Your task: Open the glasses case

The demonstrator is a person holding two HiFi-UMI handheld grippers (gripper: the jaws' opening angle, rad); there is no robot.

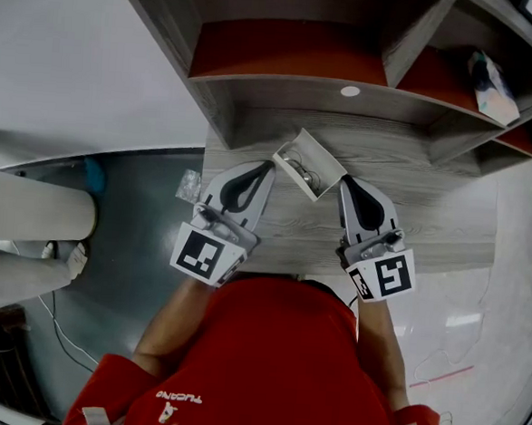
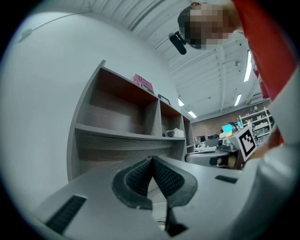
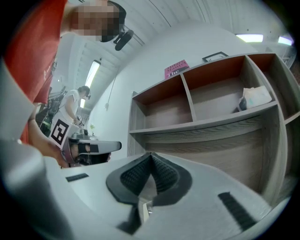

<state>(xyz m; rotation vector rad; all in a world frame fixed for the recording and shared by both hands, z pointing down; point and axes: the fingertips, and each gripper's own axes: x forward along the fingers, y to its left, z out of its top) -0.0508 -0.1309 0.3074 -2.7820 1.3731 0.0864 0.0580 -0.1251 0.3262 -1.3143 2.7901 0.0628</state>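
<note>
The glasses case [image 1: 308,163] lies open on the grey wooden desk [image 1: 438,219], a pale box tilted diagonally with glasses showing inside. My left gripper [image 1: 270,166] points at the case's left corner with its jaws shut and nothing between them; from its own camera the left gripper [image 2: 151,158] shows its black ribbed pads pressed together. My right gripper [image 1: 345,179] sits just right of the case, also shut and empty. In its own view the right gripper [image 3: 150,154] has its pads meeting at the tip, with a sliver of the case [image 3: 144,207] below them.
A grey shelf unit [image 1: 347,95] with reddish compartments rises behind the desk. A crumpled white and blue packet [image 1: 491,87] lies in its right compartment. A small clear wrapper [image 1: 189,185] lies on the floor left of the desk, near a white cylinder [image 1: 39,214].
</note>
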